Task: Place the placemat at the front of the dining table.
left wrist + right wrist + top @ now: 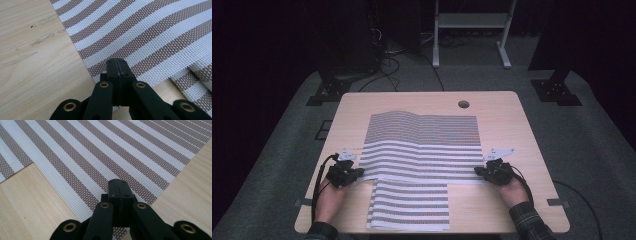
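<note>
A wide brown-and-white striped woven mat [422, 135] lies across the middle of the wooden table [512, 130]. My left gripper [360, 172] is shut on its near left corner. My right gripper [478, 171] is shut on its near right corner. In the left gripper view the closed gripper [117, 61] pinches the mat's edge [140, 32], which ripples slightly. The right gripper view shows the closed gripper [118, 182] clamped on the mat's corner [100, 150]. A second, narrower striped mat [409, 205] lies under the first one's near edge and reaches the table's front edge.
A round cable hole [463, 104] sits near the table's far edge. Behind the table stand a white frame [472, 20] and two black stand bases [329, 87] [557, 90], with cables on the dark floor. Bare wood flanks the mats on both sides.
</note>
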